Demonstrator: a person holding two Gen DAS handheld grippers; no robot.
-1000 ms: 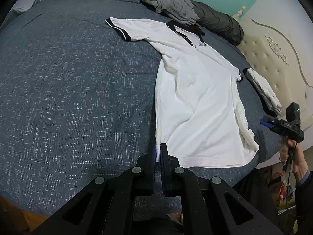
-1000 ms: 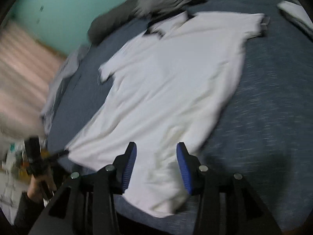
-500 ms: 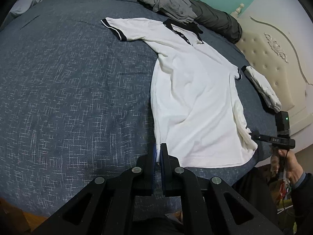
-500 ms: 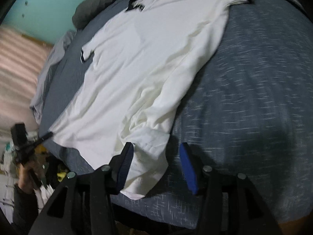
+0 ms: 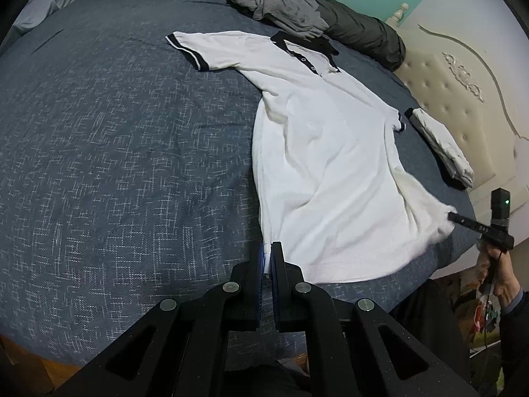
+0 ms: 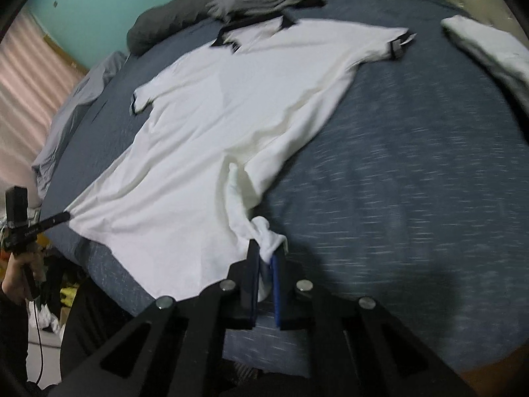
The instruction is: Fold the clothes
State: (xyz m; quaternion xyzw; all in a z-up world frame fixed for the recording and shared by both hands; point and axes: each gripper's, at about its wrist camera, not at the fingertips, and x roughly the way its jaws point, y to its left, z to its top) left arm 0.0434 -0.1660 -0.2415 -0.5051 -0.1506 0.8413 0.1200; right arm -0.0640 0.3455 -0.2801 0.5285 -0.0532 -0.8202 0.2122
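1. A white polo shirt [image 5: 317, 152] with a black collar and black-trimmed sleeves lies face up on a dark blue bedspread [image 5: 115, 152], collar toward the far side of the bed and hem toward the near edge.
2. The left gripper [image 5: 268, 254] is clamped on one bottom corner of the shirt's hem; a sliver of white cloth shows between its nearly touching blue pads.
3. The right gripper [image 6: 266, 258] has just been closing, and its jaws now pinch the other bottom corner, where the cloth is bunched into a small knot above the fingers.
4. In the left wrist view the right gripper [image 5: 463, 221] appears at the right edge with a hand [image 5: 496, 271] on its grip, its tip at the shirt's corner.
5. The hem runs between the two corners along the near side of the bed.
6. A folded white garment [image 5: 443, 145] lies on the bedspread just beyond the shirt's sleeve, near the cream tufted headboard [image 5: 446, 76].
7. A crumpled grey garment [image 5: 281, 0] rests on a dark grey rolled duvet [image 5: 360, 29] behind the collar.
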